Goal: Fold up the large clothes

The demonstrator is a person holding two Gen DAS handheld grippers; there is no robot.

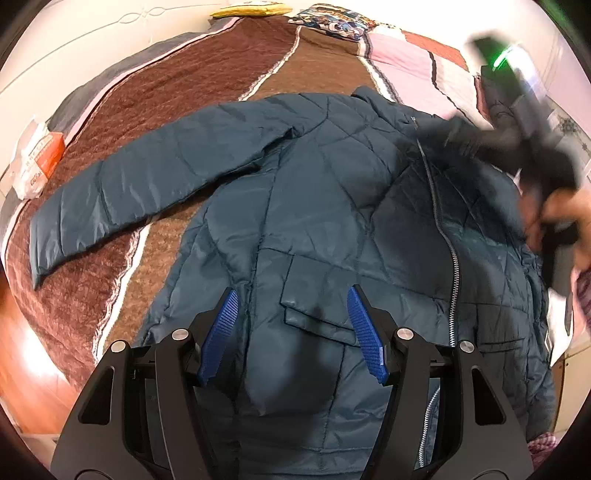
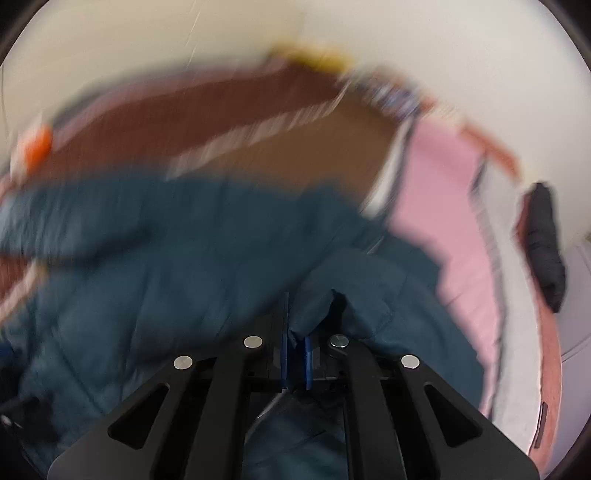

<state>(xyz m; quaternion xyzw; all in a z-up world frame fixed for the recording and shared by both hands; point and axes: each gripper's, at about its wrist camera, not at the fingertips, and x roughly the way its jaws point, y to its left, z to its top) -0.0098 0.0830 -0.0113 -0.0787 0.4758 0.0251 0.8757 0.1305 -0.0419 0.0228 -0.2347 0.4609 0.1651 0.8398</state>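
A teal quilted jacket (image 1: 314, 206) lies front up on a brown blanket (image 1: 192, 92), zipper running down its right side, one sleeve (image 1: 122, 192) stretched out to the left. My left gripper (image 1: 291, 332) is open and empty, just above the jacket's lower front by a pocket flap. My right gripper (image 2: 295, 354) is shut on a fold of the jacket (image 2: 184, 258); the right wrist view is blurred by motion. In the left wrist view the right gripper (image 1: 517, 125) shows blurred at the jacket's right shoulder.
The blanket covers a bed against a pale wall. An orange and white packet (image 1: 37, 158) lies at the bed's left edge. A yellow item (image 1: 251, 9) and a patterned pillow (image 1: 332, 20) sit at the far end. A pink sheet (image 2: 443, 206) and a dark garment (image 2: 546, 243) lie to the right.
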